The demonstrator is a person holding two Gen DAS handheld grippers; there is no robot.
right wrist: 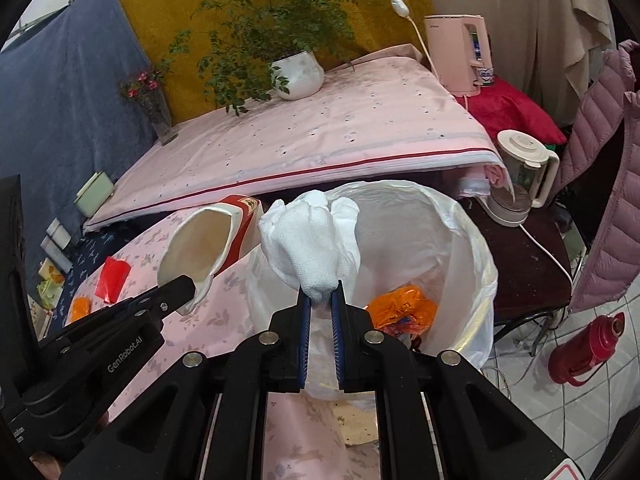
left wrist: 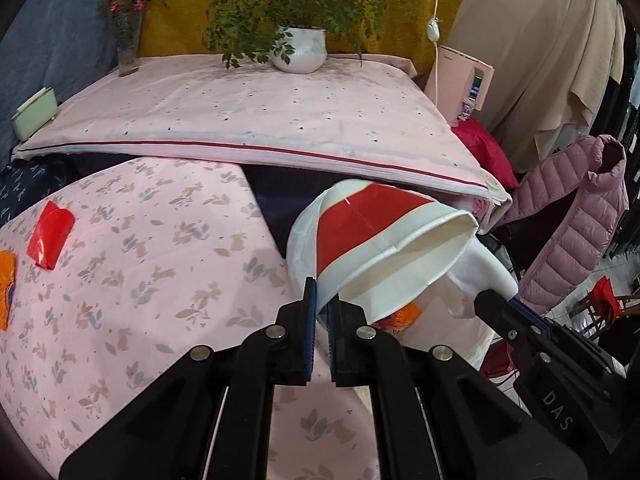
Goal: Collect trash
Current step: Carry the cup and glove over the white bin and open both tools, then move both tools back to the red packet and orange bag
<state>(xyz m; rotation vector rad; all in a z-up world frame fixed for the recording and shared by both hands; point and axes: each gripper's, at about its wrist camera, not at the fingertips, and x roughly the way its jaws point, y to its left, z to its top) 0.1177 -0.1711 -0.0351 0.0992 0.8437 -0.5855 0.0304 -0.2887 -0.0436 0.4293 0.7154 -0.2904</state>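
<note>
Our left hand-held gripper (left wrist: 322, 300) pinches the cup (left wrist: 384, 248) by its rim; our right hand-held gripper (right wrist: 320, 300) clamps the tissue (right wrist: 312, 240) above the bag (right wrist: 472, 264).

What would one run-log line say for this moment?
left gripper: shut on paper cup | right gripper: shut on tissue wad | trash bag: open, below

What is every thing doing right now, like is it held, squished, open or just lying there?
Paper cup: squashed, held at rim by left gripper.
White tissue: crumpled, held by right gripper, over the bin.
Trash bag: open, orange wrapper inside.
Red wrapper: lying on table.
</note>
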